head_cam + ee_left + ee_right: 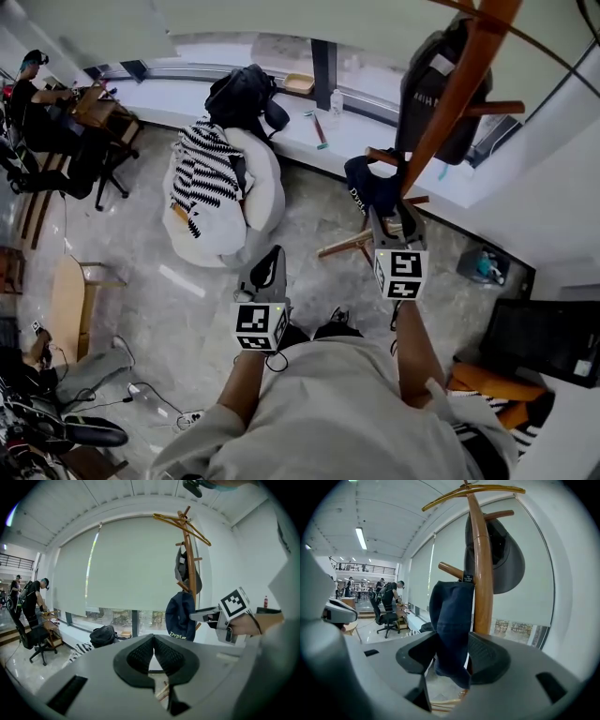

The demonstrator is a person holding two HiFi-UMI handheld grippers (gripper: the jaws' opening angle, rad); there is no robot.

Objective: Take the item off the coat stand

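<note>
Two jaws of the right gripper [451, 651] press in from either side on the navy cap [450, 620], whose cloth fills the gap between the pads and droops a little below them. The cap still hangs from a short wooden peg [451, 570] on the coat stand [481, 578], just beside the pole. Higher on the same pole, a dark grey item [506, 559] hangs from another peg, under a thin curved hanger arm [473, 491] at the top. The left gripper [153, 638] is held lower and well apart from the stand, jaws pressed together with nothing in them. Beyond it, on the floor by the window ledge [178, 94], sits a white beanbag [258, 178] with a striped cloth [202, 169] draped over it and a black backpack [239, 94] behind.
</note>
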